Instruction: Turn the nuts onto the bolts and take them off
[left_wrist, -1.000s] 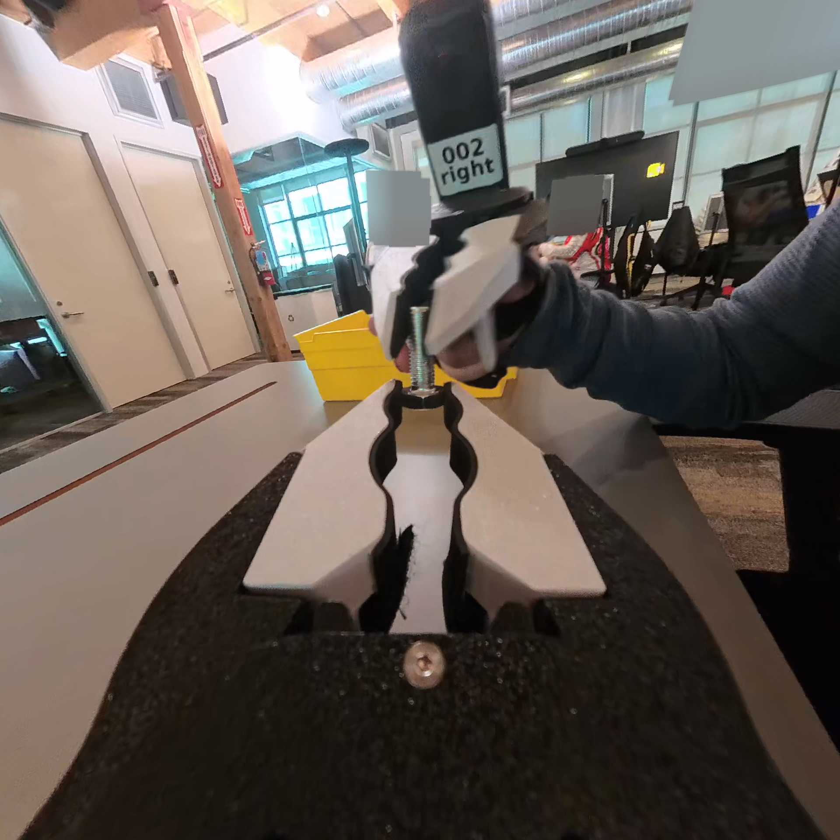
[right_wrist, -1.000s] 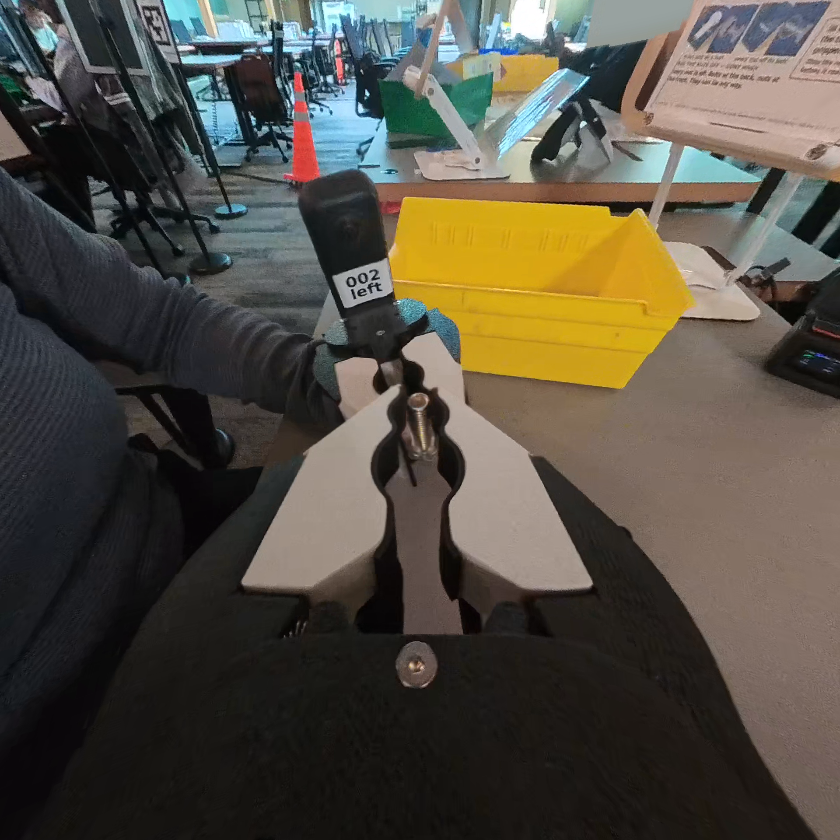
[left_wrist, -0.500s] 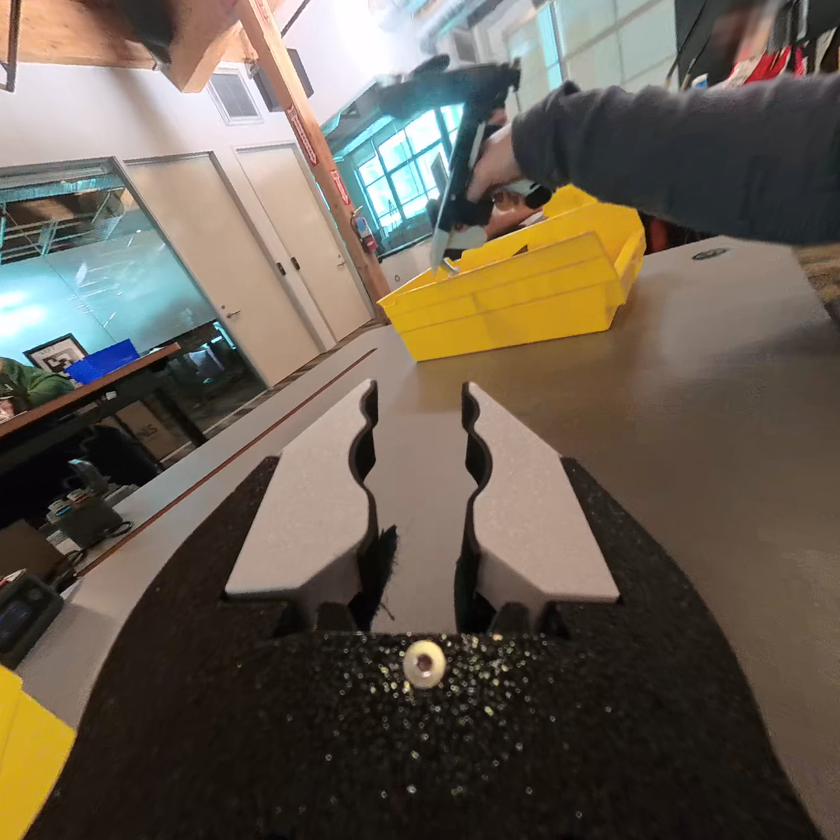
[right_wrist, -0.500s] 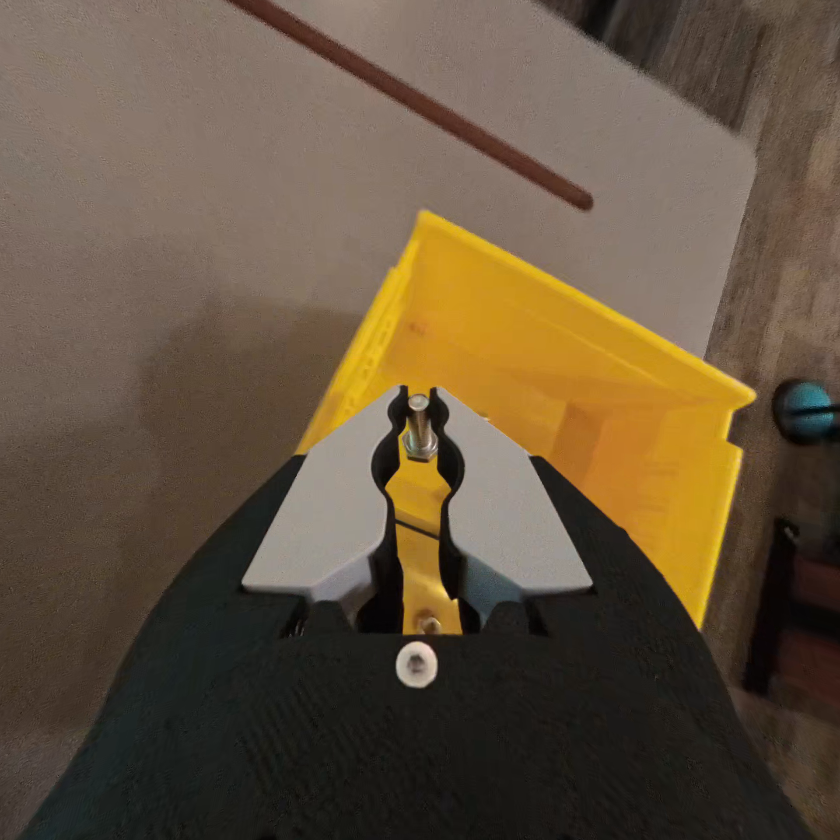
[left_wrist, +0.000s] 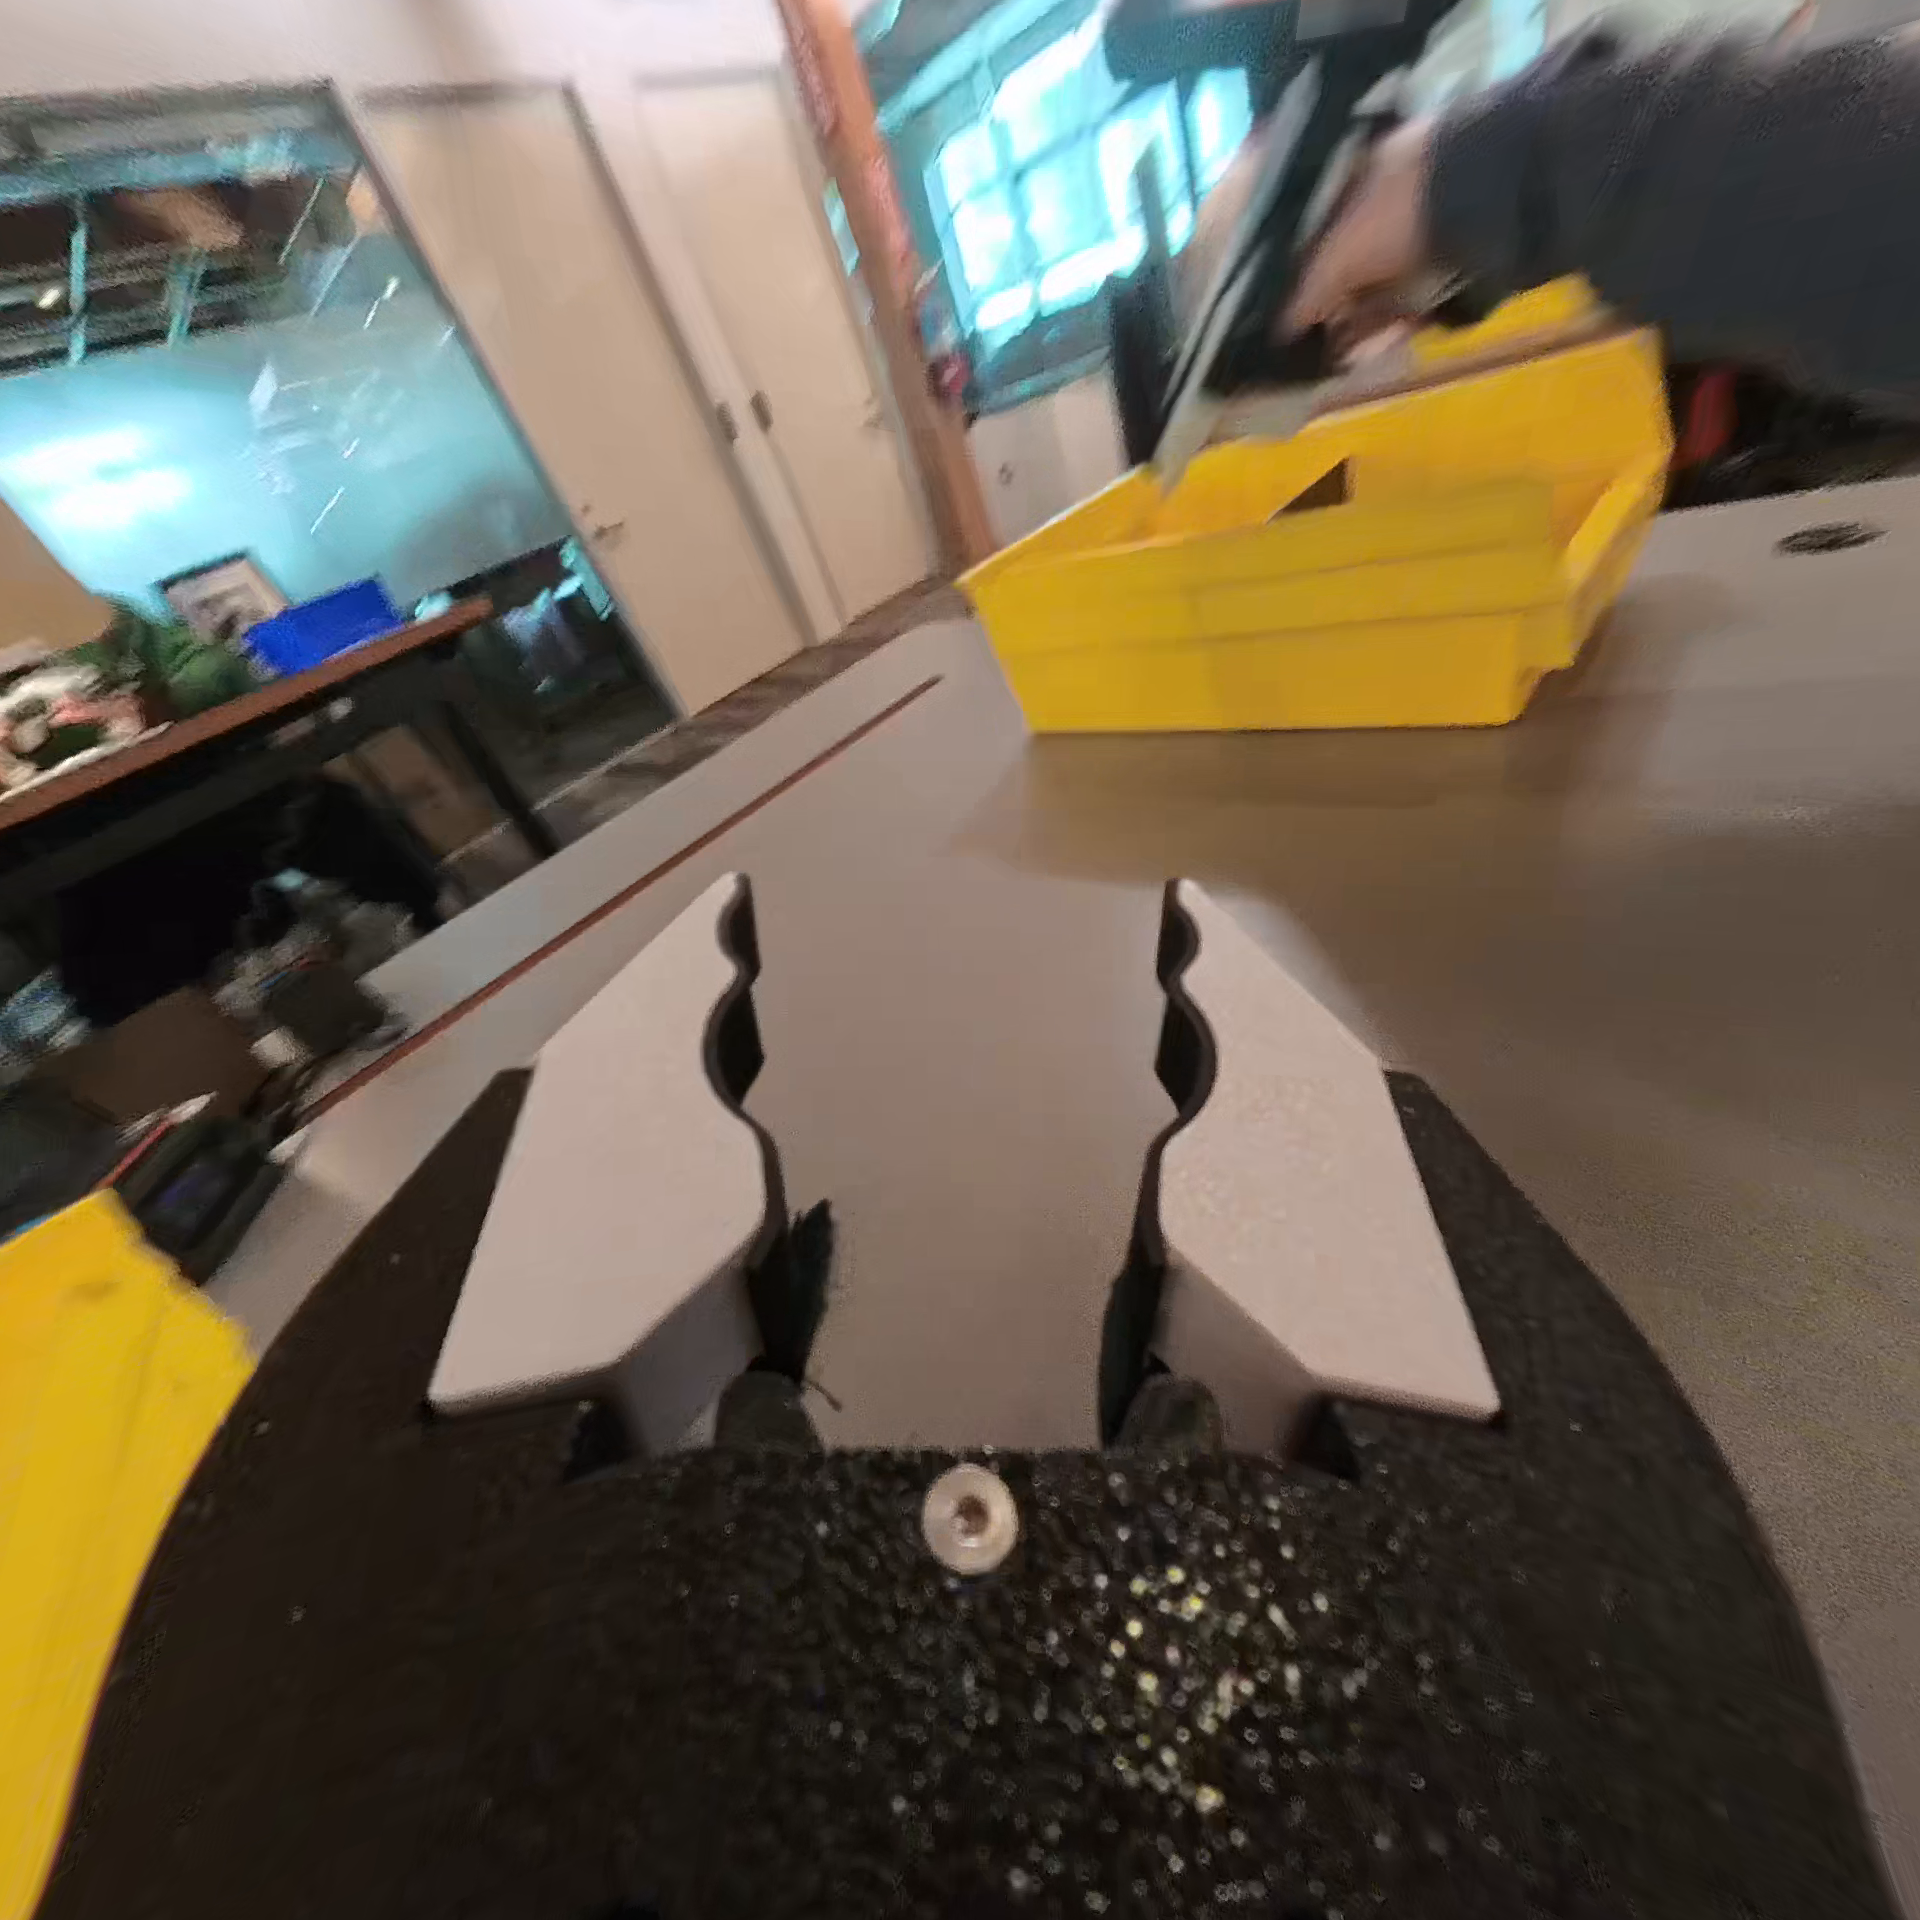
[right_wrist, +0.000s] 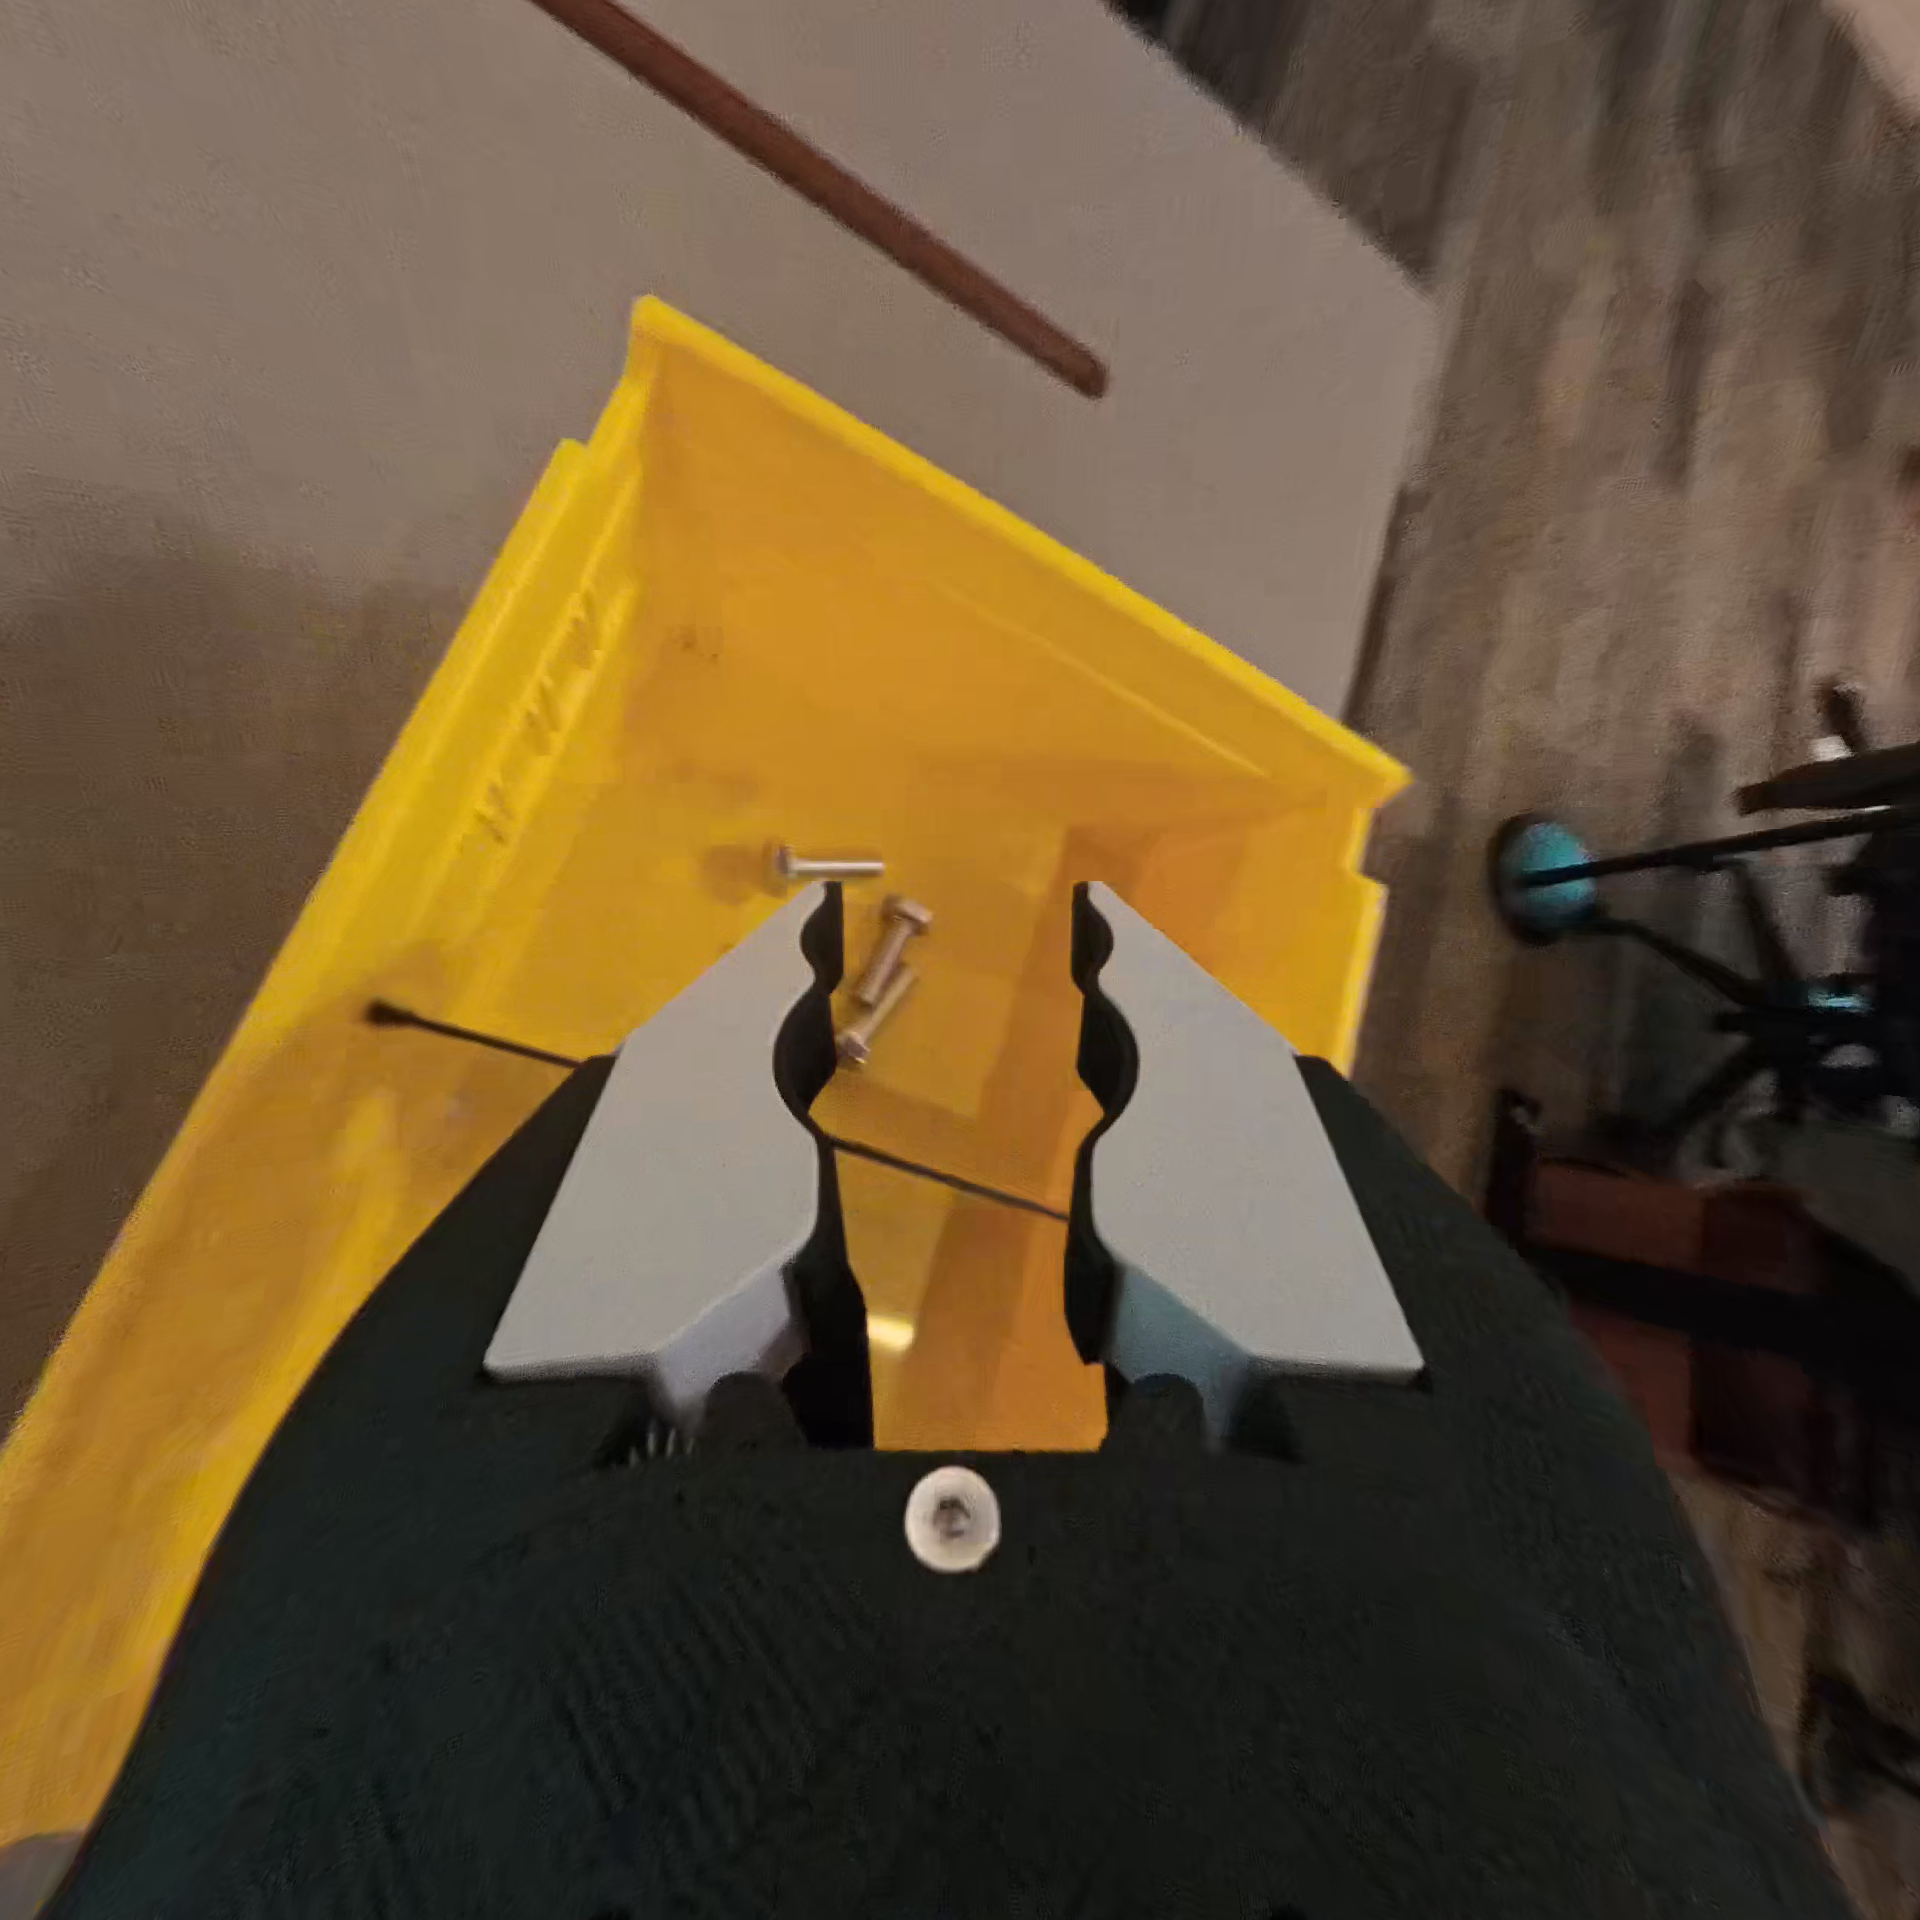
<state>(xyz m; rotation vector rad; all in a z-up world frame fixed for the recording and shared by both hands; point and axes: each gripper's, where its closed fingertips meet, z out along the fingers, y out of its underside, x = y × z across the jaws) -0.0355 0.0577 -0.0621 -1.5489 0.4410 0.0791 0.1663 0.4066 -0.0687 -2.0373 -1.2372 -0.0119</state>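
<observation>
Yellow bin (left_wrist: 1299, 644) sits on the grey table (left_wrist: 1558, 1039), far side, in the left wrist view. Left gripper (left_wrist: 956, 904) is low over bare tabletop, fingers (left_wrist: 644, 1122) spread wide, nothing between them. A second yellow bin (left_wrist: 83, 1455) shows at the lower left edge. Right gripper (left_wrist: 1226, 343), blurred, is held by a hand (left_wrist: 1351, 249) in a dark sleeve and points down into the far bin.

Right wrist view: looks down into the bin (right_wrist: 582, 790). Right gripper (right_wrist: 951, 888) is released, fingers (right_wrist: 686, 1174) parted, empty. Three bolts (right_wrist: 883, 956) lie on the bin floor just past and between the fingertips: one lies crosswise, two lie slanted and touch each other. Cannot tell whether any carries a nut. A thin black strand (right_wrist: 468, 1039) crosses the view behind the fingers. The table (right_wrist: 260, 260) has a dark brown strip (right_wrist: 831, 197) across it.
</observation>
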